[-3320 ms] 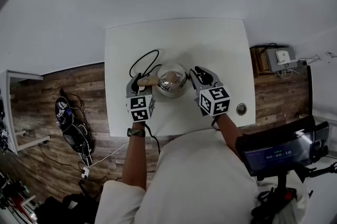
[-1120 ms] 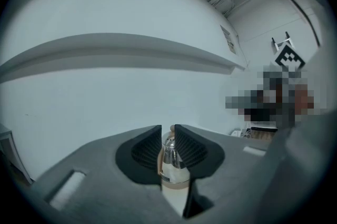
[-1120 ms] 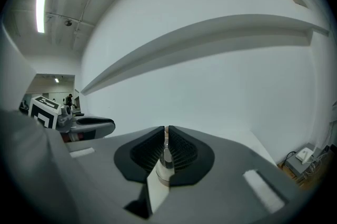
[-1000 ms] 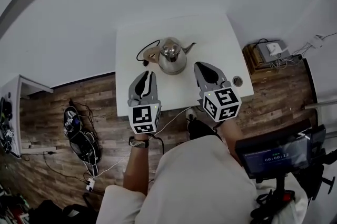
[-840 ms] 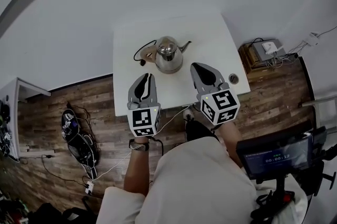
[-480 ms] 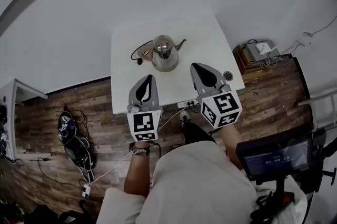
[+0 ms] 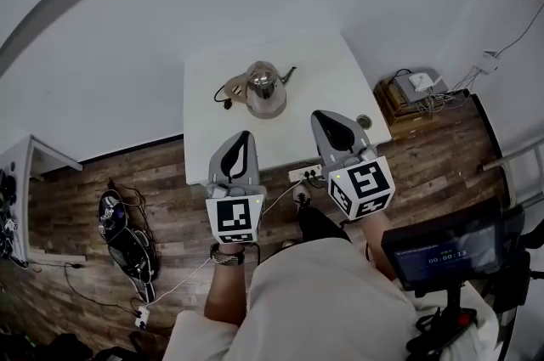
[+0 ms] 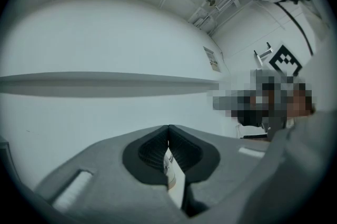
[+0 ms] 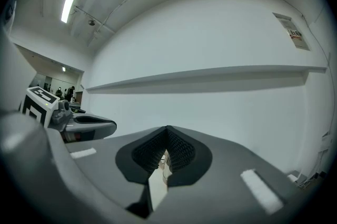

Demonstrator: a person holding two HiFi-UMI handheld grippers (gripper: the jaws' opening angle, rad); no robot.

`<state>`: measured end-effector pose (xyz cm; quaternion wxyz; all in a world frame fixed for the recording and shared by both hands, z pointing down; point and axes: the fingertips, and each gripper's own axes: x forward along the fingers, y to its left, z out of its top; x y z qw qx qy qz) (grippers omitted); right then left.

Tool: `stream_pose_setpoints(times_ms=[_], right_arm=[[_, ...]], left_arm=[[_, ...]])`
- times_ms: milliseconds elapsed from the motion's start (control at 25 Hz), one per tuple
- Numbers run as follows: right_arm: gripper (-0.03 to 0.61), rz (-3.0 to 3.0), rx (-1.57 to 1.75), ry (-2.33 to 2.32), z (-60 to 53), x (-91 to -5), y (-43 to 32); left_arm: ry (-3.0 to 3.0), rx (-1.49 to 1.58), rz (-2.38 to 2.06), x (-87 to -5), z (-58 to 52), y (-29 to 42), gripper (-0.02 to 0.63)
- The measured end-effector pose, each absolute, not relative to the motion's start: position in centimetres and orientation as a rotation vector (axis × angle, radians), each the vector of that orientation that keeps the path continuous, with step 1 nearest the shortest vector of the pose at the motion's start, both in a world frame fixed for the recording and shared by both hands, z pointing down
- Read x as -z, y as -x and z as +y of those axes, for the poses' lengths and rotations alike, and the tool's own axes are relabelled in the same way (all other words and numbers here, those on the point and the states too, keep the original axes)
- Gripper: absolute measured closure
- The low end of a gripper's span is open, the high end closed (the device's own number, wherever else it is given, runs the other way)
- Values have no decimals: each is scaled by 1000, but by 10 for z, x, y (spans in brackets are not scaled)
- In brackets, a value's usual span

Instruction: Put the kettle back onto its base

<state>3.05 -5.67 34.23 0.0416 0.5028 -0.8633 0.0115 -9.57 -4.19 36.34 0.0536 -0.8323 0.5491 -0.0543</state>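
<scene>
- Head view: kettle (image 7: 265, 89) stands upright on the white table (image 7: 327, 70), toward its far side, wooden handle to the left, spout to the right. I cannot make out the base separately under the body; the black cord (image 7: 223, 97) loops out just beside the handle, so I judge the kettle to be seated on it.
- Head view: left tongs (image 7: 245, 136) and right tongs (image 7: 322, 116) hover at the table's near edge, well apart from the kettle, with nothing in either.
- Left gripper view: left tongs (image 8: 168, 128) are fully closed, the ribbed pads meeting on nothing. Only a white wall with a grey ledge lies ahead; no kettle in sight.
- Right gripper view: right tongs (image 9: 167, 129) are likewise pressed together and empty. Same wall and ledge ahead, with the left tongs at the left edge.
- Risk, my judgement: if the kettle sits off-centre on the base, it could rock or fail to make contact. No view here confirms the seating.
- Risk: reaching in again from the left could snag the cord loop and drag the base and kettle with it.
- Risk: a knock on the spout or handle could tip the kettle.
</scene>
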Motion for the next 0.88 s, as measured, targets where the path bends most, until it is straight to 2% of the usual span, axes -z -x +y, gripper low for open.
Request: stream_pose_setpoints(times_ms=[240, 880], right_arm=[[577, -2706, 24, -1509, 4, -315, -30], [577, -2719, -40, -1554, 6, -316, -48]], left_arm=[[2481, 103, 1672, -338, 14, 92, 607], [2501, 119, 1637, -337, 14, 78, 607]])
